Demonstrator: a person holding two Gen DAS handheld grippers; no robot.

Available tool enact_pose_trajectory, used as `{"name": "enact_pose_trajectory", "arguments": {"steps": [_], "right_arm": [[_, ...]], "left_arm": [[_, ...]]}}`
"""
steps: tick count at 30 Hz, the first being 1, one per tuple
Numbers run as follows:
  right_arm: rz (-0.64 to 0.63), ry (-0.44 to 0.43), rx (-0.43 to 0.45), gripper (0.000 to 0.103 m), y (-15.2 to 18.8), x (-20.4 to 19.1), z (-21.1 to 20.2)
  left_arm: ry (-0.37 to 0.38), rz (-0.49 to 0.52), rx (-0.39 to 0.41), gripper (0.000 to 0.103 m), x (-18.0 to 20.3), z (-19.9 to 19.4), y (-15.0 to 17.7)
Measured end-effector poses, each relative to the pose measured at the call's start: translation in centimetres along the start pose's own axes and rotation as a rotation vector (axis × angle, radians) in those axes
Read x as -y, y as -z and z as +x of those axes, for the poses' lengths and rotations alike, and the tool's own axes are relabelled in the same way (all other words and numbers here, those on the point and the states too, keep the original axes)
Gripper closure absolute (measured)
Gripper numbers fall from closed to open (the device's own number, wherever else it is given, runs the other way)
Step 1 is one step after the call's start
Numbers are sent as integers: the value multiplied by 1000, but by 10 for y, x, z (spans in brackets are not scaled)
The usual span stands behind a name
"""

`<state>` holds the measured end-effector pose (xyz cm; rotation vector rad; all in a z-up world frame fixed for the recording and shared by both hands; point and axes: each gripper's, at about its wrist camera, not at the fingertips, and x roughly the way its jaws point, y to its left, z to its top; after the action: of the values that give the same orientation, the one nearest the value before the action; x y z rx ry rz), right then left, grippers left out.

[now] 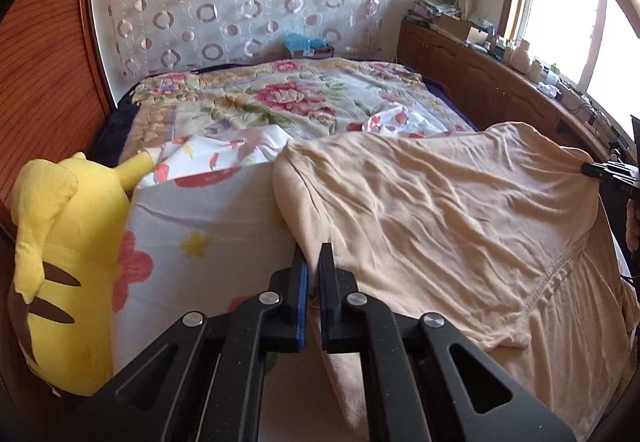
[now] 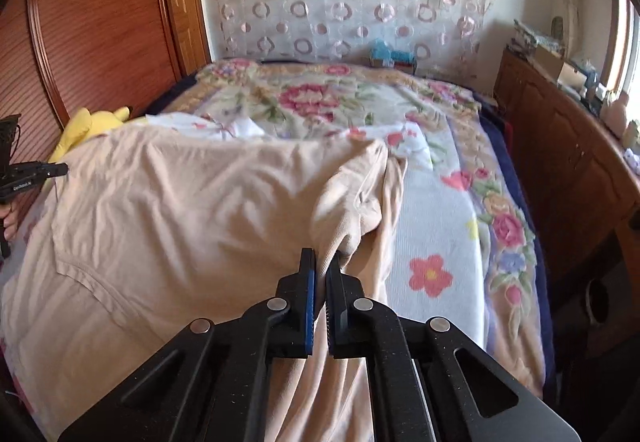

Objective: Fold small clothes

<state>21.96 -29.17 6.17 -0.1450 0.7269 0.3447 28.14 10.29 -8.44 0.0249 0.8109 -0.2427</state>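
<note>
A beige shirt (image 1: 440, 210) is stretched above the bed between both grippers, and shows in the right wrist view too (image 2: 180, 210). My left gripper (image 1: 314, 254) is shut on the shirt's left edge. My right gripper (image 2: 322, 262) is shut on a bunched fold at the shirt's right edge. The right gripper also shows at the far right of the left wrist view (image 1: 600, 170), pinching the cloth. The left gripper shows at the far left of the right wrist view (image 2: 48, 170).
The bed has a floral blanket (image 1: 280, 98) and a white flowered sheet (image 2: 436, 234). A yellow plush toy (image 1: 60, 262) lies at the bed's left edge by the wooden headboard (image 2: 100, 22). A wooden cabinet (image 1: 500, 82) with clutter runs along the right under the window.
</note>
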Motion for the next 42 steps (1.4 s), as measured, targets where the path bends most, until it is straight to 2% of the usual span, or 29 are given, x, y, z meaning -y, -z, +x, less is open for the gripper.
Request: {"name": "enact_pose_trajectory", "arguments": {"steps": [5,15,23,27,36,42], "right_arm": [[-32,10,15,99,3,-7,-11],[-34,9,-53,99,-2,0,14],[-31,7,-61,99,-9,2,21],[-14,-3,-39,99,-10,3,16],[-10,-45,80,100,-13,1,-36],[-41,30,97,100,-6,3,-59]], "left_arm": [[-34,8,1,98,-5,-5,-5],[-41,29,-121,97,-18,32,3],[-77,54,0,98,-13,5,-7],[-63,55,60,99,-8,-13,-19],[-4,36,169,99,7,-65,-24],[-16,44,203,99,14,-90,-22]]}}
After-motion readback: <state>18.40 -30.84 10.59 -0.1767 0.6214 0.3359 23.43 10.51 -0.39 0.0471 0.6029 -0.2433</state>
